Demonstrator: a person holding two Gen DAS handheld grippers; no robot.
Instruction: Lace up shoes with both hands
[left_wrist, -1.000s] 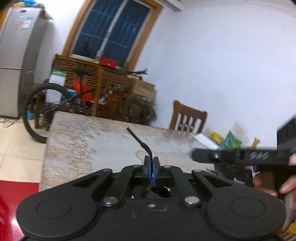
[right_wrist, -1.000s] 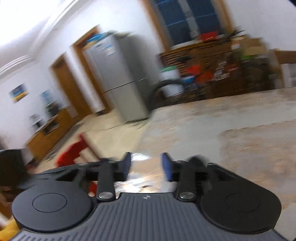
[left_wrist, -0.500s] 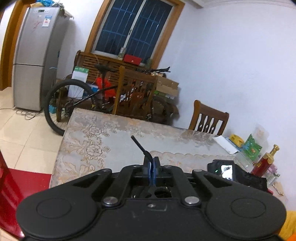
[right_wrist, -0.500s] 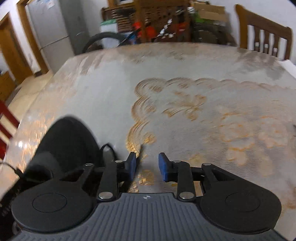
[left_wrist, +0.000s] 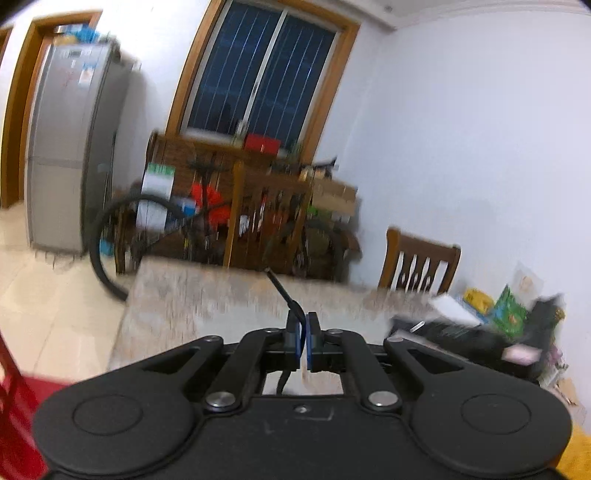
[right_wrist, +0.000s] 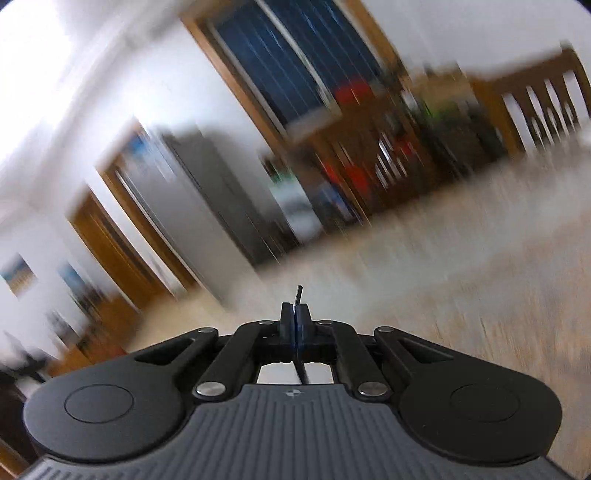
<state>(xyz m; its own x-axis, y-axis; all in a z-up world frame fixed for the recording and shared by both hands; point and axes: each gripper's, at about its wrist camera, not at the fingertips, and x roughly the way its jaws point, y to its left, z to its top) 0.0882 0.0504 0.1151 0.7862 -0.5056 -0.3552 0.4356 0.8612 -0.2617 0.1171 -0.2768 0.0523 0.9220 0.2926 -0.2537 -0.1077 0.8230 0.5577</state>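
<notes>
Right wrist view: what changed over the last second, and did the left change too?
The right gripper had open, empty jaws a second ago; now they are shut on a black lace end, and the view has swung from the table toward the room. The left gripper stayed shut on its black lace end.

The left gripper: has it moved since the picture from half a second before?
Yes. The left gripper, shut on the black lace end, has risen: the lace tip now reaches the table's far edge, where before it lay well below that edge.
</notes>
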